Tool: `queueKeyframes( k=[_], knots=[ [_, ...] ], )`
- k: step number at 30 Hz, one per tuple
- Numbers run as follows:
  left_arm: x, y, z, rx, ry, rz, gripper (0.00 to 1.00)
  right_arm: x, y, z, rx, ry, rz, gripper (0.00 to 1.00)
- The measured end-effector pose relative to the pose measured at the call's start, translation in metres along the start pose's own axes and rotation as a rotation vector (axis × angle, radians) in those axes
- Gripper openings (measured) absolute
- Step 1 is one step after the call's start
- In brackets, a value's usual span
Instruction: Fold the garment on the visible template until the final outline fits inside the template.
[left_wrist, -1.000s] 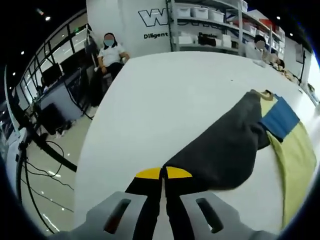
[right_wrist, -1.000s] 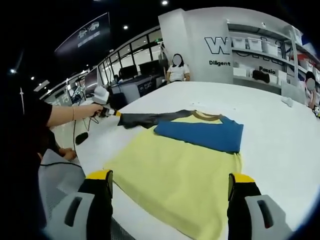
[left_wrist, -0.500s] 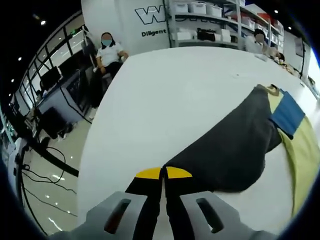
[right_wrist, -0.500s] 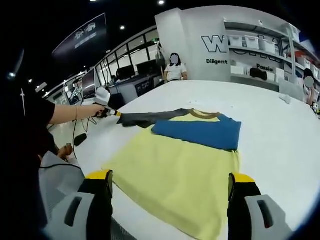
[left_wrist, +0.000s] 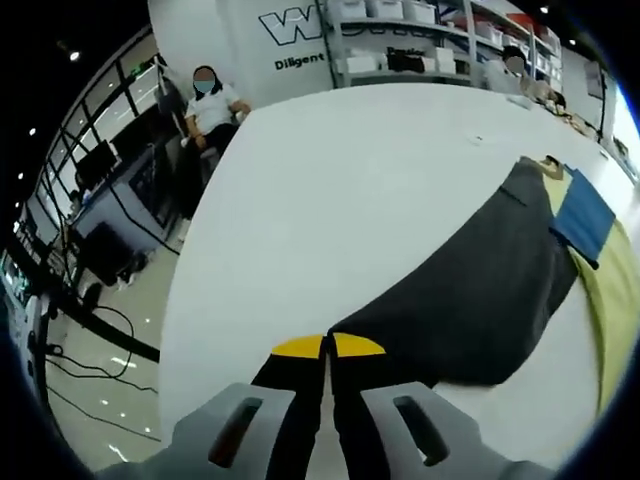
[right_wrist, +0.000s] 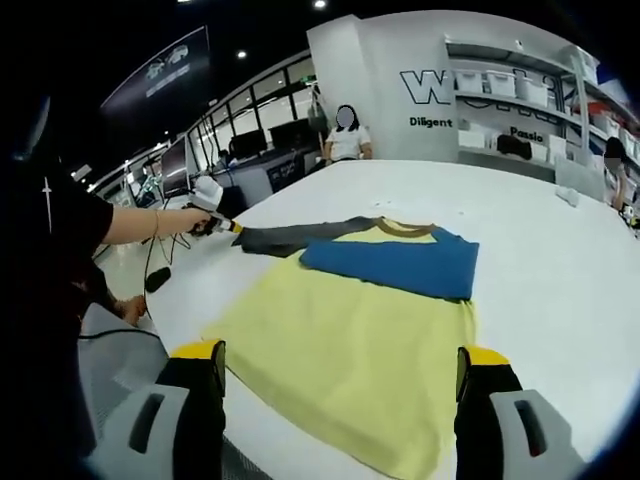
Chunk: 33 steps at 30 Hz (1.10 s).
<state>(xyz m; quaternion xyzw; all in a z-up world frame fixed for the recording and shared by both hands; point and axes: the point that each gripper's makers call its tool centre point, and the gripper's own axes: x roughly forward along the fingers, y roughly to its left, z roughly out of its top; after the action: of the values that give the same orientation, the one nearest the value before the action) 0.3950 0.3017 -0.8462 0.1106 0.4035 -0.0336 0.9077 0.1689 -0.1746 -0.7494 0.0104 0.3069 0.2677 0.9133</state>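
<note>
A pale yellow shirt (right_wrist: 345, 355) lies flat on the white table (right_wrist: 560, 270). Its blue sleeve (right_wrist: 395, 266) is folded across the chest below the brown collar (right_wrist: 405, 229). The dark grey sleeve (left_wrist: 480, 290) is stretched out sideways. My left gripper (left_wrist: 327, 346) is shut on that sleeve's cuff, its yellow tips pressed together; in the right gripper view the left gripper (right_wrist: 232, 227) pulls the grey sleeve (right_wrist: 290, 236) out toward the table's edge. My right gripper (right_wrist: 340, 365) stands open above the shirt's lower half, holding nothing.
The table edge (left_wrist: 175, 300) runs close by the left gripper, with floor and cables beyond. A seated person (left_wrist: 212, 105) is at the far end near shelves (left_wrist: 420, 45) with boxes. A small white object (right_wrist: 570, 198) lies on the table far right.
The left gripper has drawn the grey sleeve a little further out, so it lies longer and straighter. The right gripper has stayed open over the shirt.
</note>
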Motion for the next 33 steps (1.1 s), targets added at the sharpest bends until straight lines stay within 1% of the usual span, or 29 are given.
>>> queueKeyframes(
  k=[3, 5, 7, 11, 13, 14, 16, 18, 24, 26, 33],
  knots=[
    [0.001, 0.002, -0.002, 0.003, 0.004, 0.014, 0.03, 0.001, -0.002, -0.002, 0.005, 0.006, -0.006, 0.99],
    [-0.001, 0.002, -0.001, -0.008, -0.003, 0.018, 0.06, 0.001, -0.002, -0.003, 0.003, 0.009, -0.008, 0.99],
    [-0.004, 0.003, 0.001, -0.022, -0.017, 0.019, 0.14, 0.001, -0.002, -0.003, 0.002, 0.008, -0.009, 0.99],
    [-0.014, 0.003, 0.004, -0.081, -0.056, 0.003, 0.21, 0.001, -0.001, -0.001, 0.001, 0.002, -0.005, 0.99],
    [-0.018, 0.001, 0.004, -0.104, -0.072, -0.012, 0.27, 0.001, 0.0, 0.0, -0.002, -0.001, -0.002, 0.99],
    [-0.02, 0.002, 0.003, -0.119, -0.073, -0.009, 0.31, 0.001, 0.002, 0.001, -0.002, -0.002, 0.003, 0.99],
    [-0.023, 0.002, 0.0, -0.122, -0.072, -0.005, 0.42, 0.001, 0.003, 0.001, -0.005, -0.002, 0.005, 0.99],
    [-0.026, 0.001, -0.004, -0.118, -0.082, -0.003, 0.5, 0.001, 0.004, 0.002, -0.007, -0.006, 0.008, 0.99],
    [-0.033, -0.007, -0.011, -0.131, -0.102, -0.031, 0.62, 0.0, 0.004, 0.001, -0.007, -0.006, 0.01, 0.99],
    [-0.036, -0.009, -0.014, -0.134, -0.099, -0.032, 0.63, -0.001, 0.006, 0.002, -0.007, -0.008, 0.013, 0.99],
    [-0.042, -0.018, -0.027, -0.103, -0.095, -0.063, 0.62, -0.004, 0.008, 0.001, -0.008, -0.013, 0.011, 0.99]
  ],
)
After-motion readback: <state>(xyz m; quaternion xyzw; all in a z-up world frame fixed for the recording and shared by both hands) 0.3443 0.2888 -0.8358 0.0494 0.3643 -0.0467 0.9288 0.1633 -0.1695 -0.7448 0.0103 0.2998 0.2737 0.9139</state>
